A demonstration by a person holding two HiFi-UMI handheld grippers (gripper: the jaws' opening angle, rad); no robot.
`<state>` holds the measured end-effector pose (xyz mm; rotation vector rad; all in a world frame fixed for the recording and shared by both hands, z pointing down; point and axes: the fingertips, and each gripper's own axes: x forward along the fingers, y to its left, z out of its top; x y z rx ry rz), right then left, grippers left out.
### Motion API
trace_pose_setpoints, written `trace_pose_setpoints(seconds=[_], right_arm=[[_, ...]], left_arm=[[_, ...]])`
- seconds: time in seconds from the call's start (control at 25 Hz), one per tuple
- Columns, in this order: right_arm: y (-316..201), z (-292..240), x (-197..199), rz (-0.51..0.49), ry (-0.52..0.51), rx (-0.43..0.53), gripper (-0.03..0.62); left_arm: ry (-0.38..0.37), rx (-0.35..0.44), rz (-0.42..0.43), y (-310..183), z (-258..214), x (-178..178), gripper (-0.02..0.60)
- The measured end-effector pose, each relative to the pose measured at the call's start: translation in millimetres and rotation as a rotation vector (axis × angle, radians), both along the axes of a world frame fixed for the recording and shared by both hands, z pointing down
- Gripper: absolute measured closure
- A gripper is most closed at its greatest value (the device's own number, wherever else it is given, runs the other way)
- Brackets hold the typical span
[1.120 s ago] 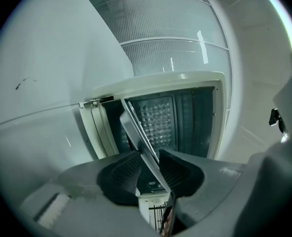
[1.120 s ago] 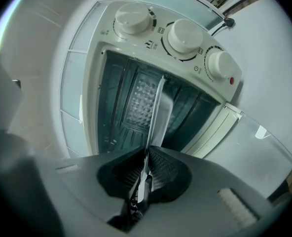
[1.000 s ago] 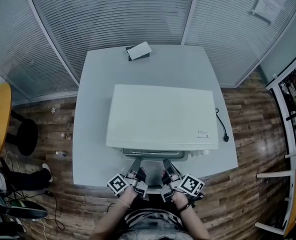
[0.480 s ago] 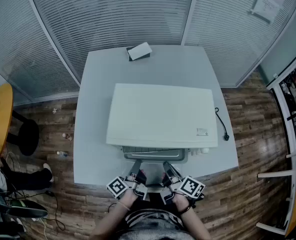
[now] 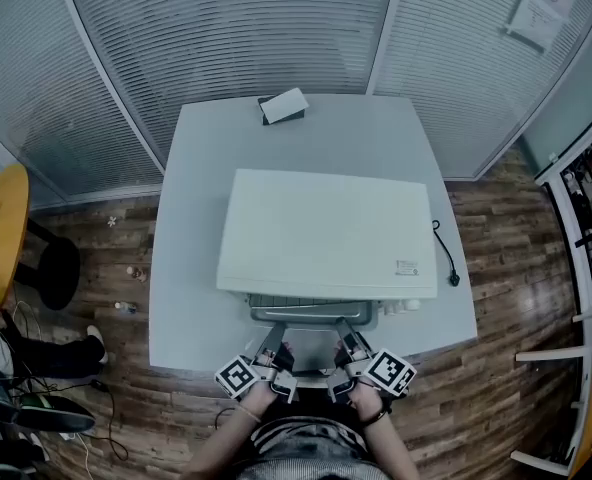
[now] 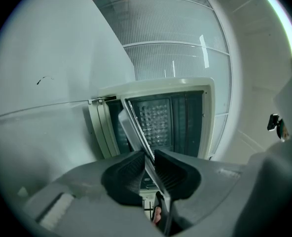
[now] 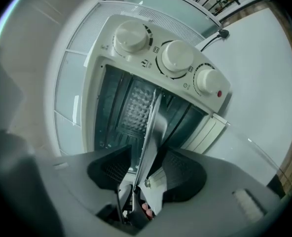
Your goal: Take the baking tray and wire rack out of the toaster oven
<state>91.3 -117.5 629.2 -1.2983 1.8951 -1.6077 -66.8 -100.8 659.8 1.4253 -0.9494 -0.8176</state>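
Observation:
The white toaster oven (image 5: 326, 233) stands on the table with its door (image 5: 313, 313) open toward me. A metal baking tray (image 5: 311, 340) sticks partly out of its mouth. My left gripper (image 5: 276, 356) is shut on the tray's front rim; in the left gripper view the thin tray (image 6: 133, 127) is pinched between the pads of the left gripper (image 6: 150, 157). My right gripper (image 5: 349, 350) has just been opening. The tray's edge (image 7: 153, 127) runs between the jaws of the right gripper (image 7: 148, 154) with gaps on both sides. I cannot make out a wire rack inside the dark cavity.
Three white knobs (image 7: 175, 56) line the oven's front panel. The power cord (image 5: 444, 253) lies on the white table (image 5: 191, 268) to the right. A small box (image 5: 283, 106) sits at the table's far edge. Wooden floor surrounds the table.
Both grippers stay at the tray's front edge. The right one has tilted slightly and shifted a little toward the tray's right side.

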Motion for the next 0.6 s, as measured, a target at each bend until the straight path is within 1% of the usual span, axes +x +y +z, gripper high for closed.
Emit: trace_pose_setpoints(seconds=[0.04, 0.08, 0.16, 0.24, 0.28, 0.4, 0.52, 0.6], right_arm=[[-4.2, -0.1, 3.0, 0.014, 0.001, -0.001, 0.398], [-7.6, 1.0, 5.9, 0.027, 0.004, -0.008, 0.415], [-12.0, 5.1, 9.9, 0.042, 0.017, -0.025, 0.432], [-14.0, 8.1, 11.4, 0.049, 0.031, -0.038, 0.456], [-14.7, 8.9, 11.5, 0.052, 0.034, -0.042, 0.459], [-16.5, 10.2, 10.3, 0.05, 0.036, -0.045, 0.464], [-18.9, 10.7, 8.8, 0.039, 0.053, -0.048, 0.462], [-21.3, 10.8, 9.2, 0.042, 0.063, -0.054, 0.458]], left_arm=[[0.001, 0.006, 0.006, -0.5, -1.6, 0.8, 0.521], [-0.004, 0.014, 0.013, -1.4, -2.8, 1.5, 0.513], [-0.016, 0.033, 0.031, -5.4, -6.3, 4.0, 0.469], [-0.015, 0.033, 0.046, -9.2, -8.9, 7.4, 0.441], [-0.013, 0.023, 0.05, -9.7, -8.5, 8.1, 0.431], [-0.007, -0.007, 0.072, -9.0, -4.8, 6.4, 0.43], [-0.01, -0.054, 0.095, -6.6, 5.9, 4.2, 0.411], [-0.006, -0.064, 0.087, -8.5, 8.6, 2.7, 0.372]])
